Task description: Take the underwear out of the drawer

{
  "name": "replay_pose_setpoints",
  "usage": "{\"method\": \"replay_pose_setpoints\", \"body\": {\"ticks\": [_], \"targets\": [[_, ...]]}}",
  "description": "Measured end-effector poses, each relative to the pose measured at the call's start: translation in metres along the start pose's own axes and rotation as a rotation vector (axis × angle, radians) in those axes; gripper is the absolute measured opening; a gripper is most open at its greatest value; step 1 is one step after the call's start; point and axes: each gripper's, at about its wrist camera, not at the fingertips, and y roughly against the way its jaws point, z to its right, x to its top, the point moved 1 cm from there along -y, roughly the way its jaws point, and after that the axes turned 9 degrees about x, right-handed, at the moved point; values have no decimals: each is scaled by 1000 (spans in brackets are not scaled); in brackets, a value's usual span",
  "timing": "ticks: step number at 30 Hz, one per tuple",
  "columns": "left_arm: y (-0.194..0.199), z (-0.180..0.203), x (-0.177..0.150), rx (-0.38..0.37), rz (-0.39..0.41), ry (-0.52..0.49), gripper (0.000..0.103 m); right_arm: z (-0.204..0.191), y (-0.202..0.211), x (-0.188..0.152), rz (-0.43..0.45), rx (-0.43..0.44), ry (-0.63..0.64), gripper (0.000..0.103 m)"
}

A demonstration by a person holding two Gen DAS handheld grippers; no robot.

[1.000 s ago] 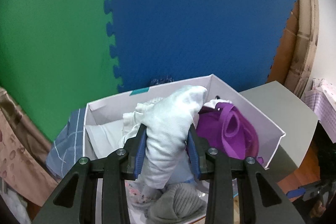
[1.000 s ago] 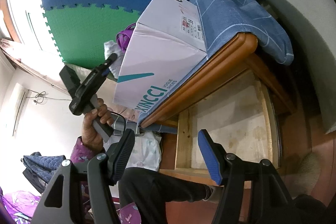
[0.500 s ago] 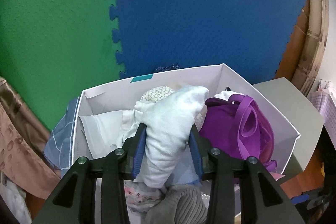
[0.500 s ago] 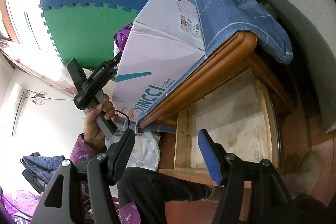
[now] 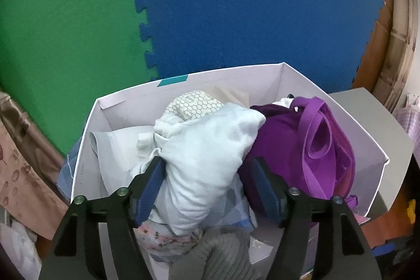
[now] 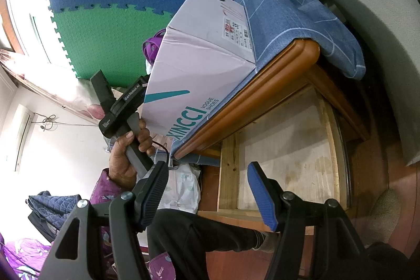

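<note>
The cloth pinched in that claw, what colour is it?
White, plain: the cloth in the left claw, best in the left wrist view.

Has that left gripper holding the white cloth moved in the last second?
Yes. The left gripper has come closer to the white shoe box, still clamped on the white garment; the box rim sits higher and larger against the fingers.

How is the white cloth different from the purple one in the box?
The white cloth sits between the left gripper fingers; the purple cloth lies outside them, to its right. The white cloth is plain and bunched into a lump; the purple cloth has looping straps. The white one is pale, the purple one bright. Both are soft clothes over the same white box.
</note>
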Motion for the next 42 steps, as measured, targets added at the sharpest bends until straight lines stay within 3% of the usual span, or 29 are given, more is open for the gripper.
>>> {"method": "replay_pose_setpoints", "body": {"ticks": [11, 25, 36, 42], "targets": [[8, 12, -3, 23, 23, -18, 79, 1, 1, 0, 0, -2, 1, 64], [54, 11, -7, 74, 142, 15, 91, 2, 1, 0, 7, -8, 13, 64], [109, 10, -33, 114, 206, 18, 99, -15, 5, -4, 44, -37, 116, 64], [128, 3, -57, 121, 197, 43, 101, -22, 2, -7, 53, -103, 166, 64]]}}
